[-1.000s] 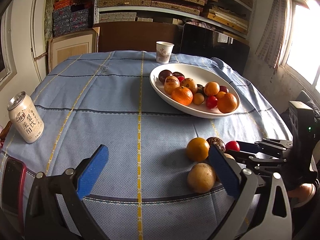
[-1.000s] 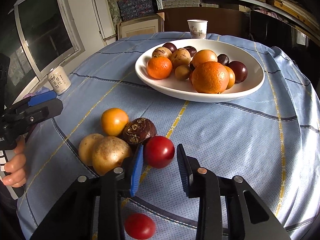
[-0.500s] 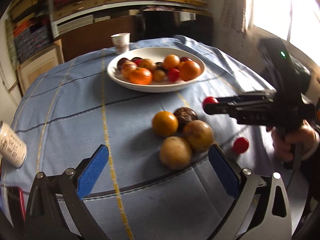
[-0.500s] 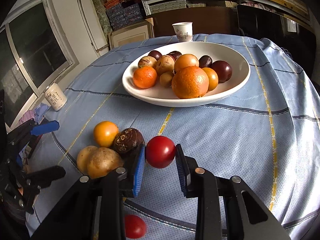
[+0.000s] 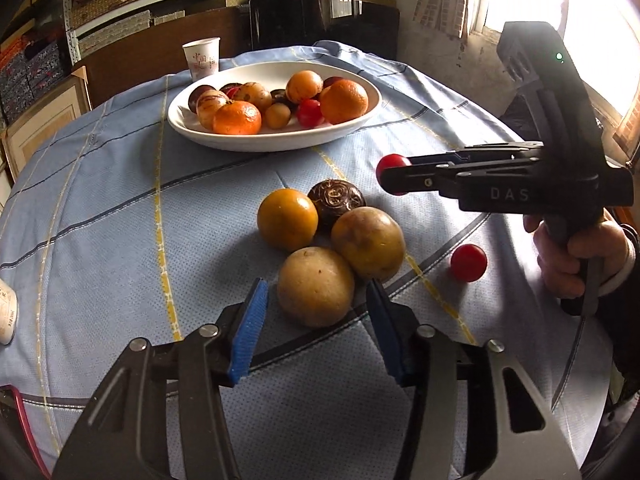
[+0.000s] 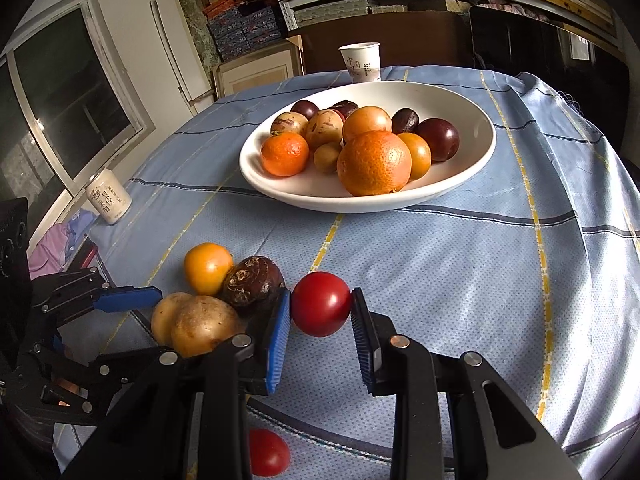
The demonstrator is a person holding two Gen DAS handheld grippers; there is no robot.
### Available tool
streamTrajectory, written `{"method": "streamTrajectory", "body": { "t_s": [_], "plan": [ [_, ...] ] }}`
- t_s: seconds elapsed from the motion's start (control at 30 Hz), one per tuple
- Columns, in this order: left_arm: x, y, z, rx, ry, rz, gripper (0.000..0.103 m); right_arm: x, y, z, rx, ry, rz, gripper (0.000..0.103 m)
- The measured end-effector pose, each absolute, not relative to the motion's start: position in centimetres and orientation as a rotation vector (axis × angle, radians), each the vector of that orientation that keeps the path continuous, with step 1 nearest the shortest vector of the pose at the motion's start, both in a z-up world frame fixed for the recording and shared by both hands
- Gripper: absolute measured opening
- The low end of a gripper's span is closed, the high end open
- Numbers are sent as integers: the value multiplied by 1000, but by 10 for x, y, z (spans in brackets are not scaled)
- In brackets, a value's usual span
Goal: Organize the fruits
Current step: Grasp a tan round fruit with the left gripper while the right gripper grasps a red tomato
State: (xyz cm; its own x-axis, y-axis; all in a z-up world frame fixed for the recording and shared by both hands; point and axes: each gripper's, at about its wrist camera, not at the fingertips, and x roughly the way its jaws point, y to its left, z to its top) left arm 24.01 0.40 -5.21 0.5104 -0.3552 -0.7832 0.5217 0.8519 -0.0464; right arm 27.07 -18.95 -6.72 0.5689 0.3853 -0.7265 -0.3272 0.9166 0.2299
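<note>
A pale tan fruit (image 5: 316, 286) lies nearest me on the blue cloth, between the blue pads of my left gripper (image 5: 315, 282). The jaws are closing, and a thin gap still shows on each side. Behind it huddle a golden-brown fruit (image 5: 368, 242), an orange one (image 5: 287, 219) and a dark patterned one (image 5: 336, 200). My right gripper (image 6: 320, 292) is shut on a red fruit (image 6: 321, 304) and holds it above the cloth. A second red fruit (image 5: 468, 263) lies loose on the table. The white bowl (image 5: 280, 144) farther back holds several fruits.
A paper cup (image 5: 202, 58) stands behind the bowl. A drink can (image 6: 108, 198) sits at the table's left edge, and a red-cased phone (image 5: 12, 420) lies at the near left corner. A hand (image 5: 576, 256) grips the right tool. Shelves and a window ring the table.
My left gripper swung in toward the fruit cluster, dropped lower, and its wide jaws narrowed around the tan fruit. The right gripper kept its grip on the red fruit and barely moved.
</note>
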Motion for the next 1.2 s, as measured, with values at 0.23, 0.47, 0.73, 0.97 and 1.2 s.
{"method": "streamTrajectory", "body": {
  "t_s": [0.23, 0.47, 0.73, 0.97, 1.2],
  "plan": [
    [244, 3, -58, 203, 919, -531, 43, 269, -191, -65, 80, 861, 420, 31],
    [244, 2, -59, 212, 925, -524, 40, 268, -191, -63, 85, 857, 419, 31],
    [243, 1, -58, 217, 922, -517, 40, 266, -194, -61, 89, 848, 416, 31],
    [240, 6, -50, 193, 895, -512, 40, 263, -195, -60, 93, 836, 415, 31],
    [233, 12, -34, 144, 846, -524, 40, 259, -199, -54, 120, 805, 431, 31]
  ]
}}
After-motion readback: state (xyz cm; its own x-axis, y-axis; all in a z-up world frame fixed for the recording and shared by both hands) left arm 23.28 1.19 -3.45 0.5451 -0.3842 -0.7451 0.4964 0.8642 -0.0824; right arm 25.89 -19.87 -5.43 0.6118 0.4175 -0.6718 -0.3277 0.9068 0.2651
